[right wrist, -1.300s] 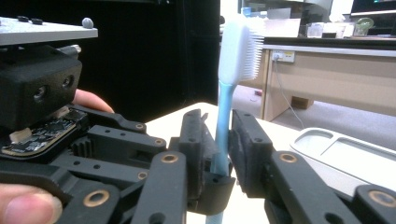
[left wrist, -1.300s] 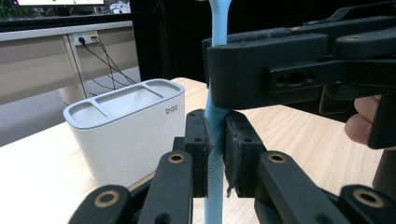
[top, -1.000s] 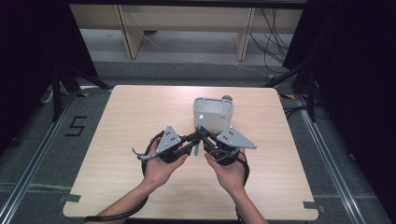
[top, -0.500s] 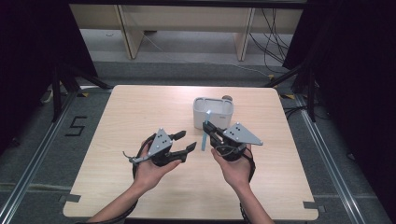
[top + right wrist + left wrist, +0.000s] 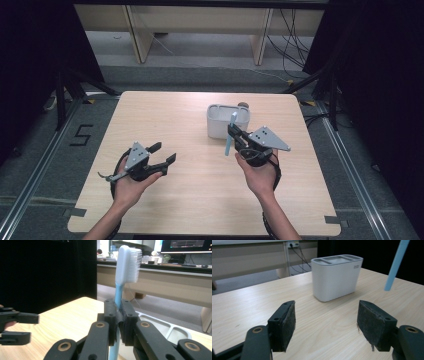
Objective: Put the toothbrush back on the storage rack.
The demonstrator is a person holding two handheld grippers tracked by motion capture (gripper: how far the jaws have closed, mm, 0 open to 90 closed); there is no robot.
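The right gripper point(image 5: 234, 136) is clenched on the handle of a light-blue toothbrush point(image 5: 230, 134), its jaws pinching the stem roughly midway — in the right gripper view the white head and bristles point(image 5: 128, 263) stand clear above the pads while the lower handle runs down out of sight between the linkages. The brush is held close to upright, long axis near vertical with a slight lean: head up, butt end down and hanging free above the table point(image 5: 165, 200), just in front of the white holder point(image 5: 220, 128) that stands near the far edge, right of centre. The left gripper point(image 5: 163, 153) carries nothing; its jaws have just been opening and now stand wide apart with bare tabletop between the pads, over the near-left part of the table. Judged from this, the step in hand is the carry to the holder, the brush resting with the right gripper alone. The next move calls for lifting the butt end above the holder's rim, lining it over one of the top compartments point(image 5: 337, 258) and lowering it straight — the lean wants correcting first, or the butt may catch a divider. Which compartment is meant cannot be told.
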